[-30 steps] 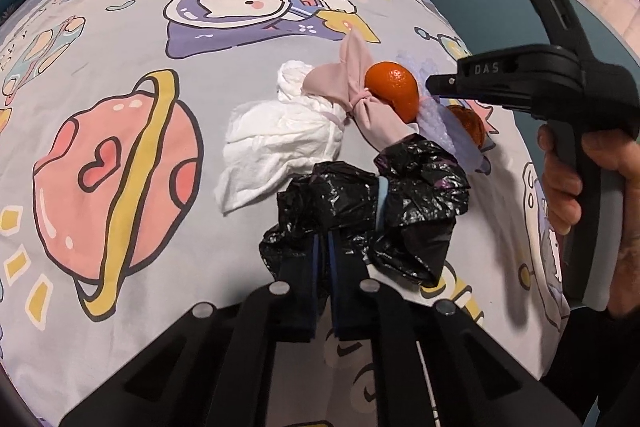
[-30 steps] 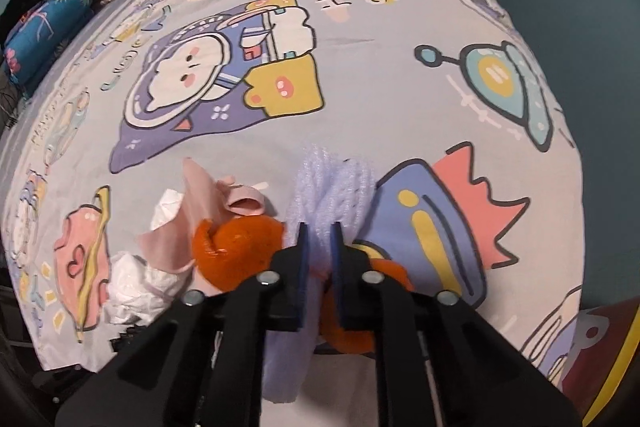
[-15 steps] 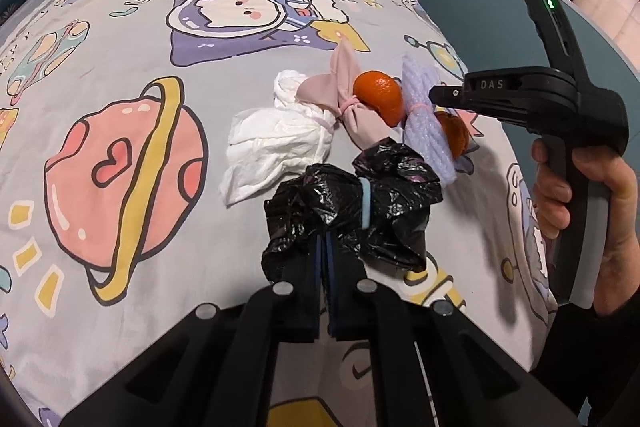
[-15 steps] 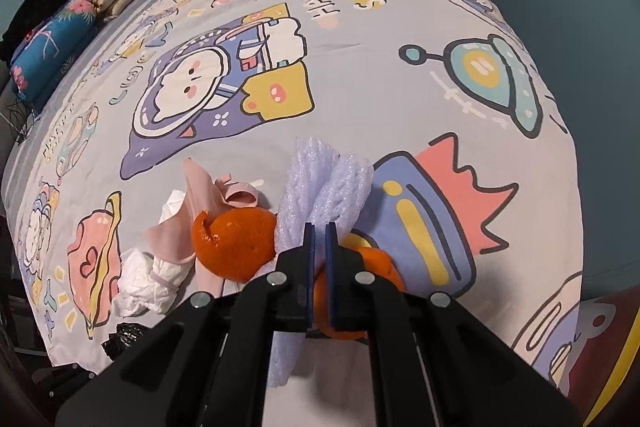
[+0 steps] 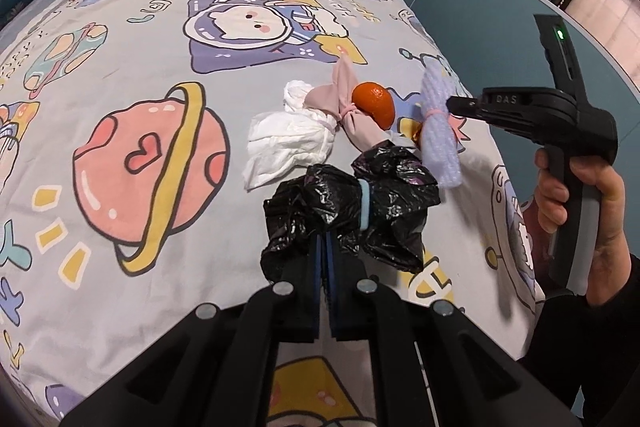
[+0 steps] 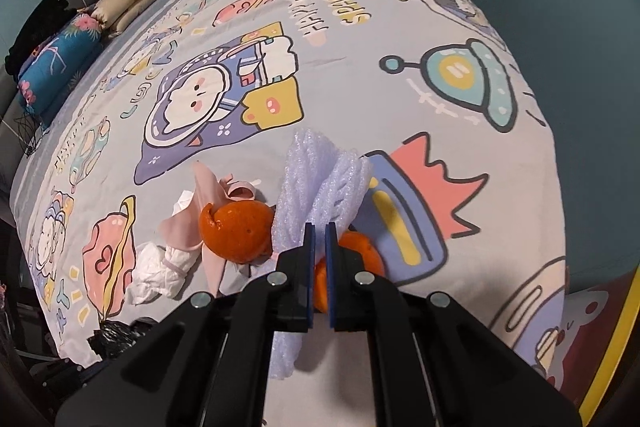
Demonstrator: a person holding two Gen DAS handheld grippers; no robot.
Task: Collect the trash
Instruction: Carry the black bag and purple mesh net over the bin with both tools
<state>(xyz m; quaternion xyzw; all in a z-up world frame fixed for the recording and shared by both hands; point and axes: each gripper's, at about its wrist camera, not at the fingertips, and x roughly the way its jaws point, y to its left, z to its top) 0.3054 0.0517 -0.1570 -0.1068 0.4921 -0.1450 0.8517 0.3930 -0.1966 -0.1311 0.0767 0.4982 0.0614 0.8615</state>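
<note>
Lifted now — foam net [image 6: 320, 187] pinched between right tongs [image 6: 319, 239].

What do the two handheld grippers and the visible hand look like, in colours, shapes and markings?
Both the left gripper and the right gripper are matte black, with blue-padded fingers and round silver screws. From outside, the right gripper is pistol-shaped, marked "DAS", with a green light and grey grip strip. The hand is bare, with a dark sleeve.

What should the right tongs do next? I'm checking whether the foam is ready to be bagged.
Probably carry the purple foam bundle over to the black bag. The right tongs are shut on it, and the left tongs hold the bag nearby, though its opening isn't visible.
</note>
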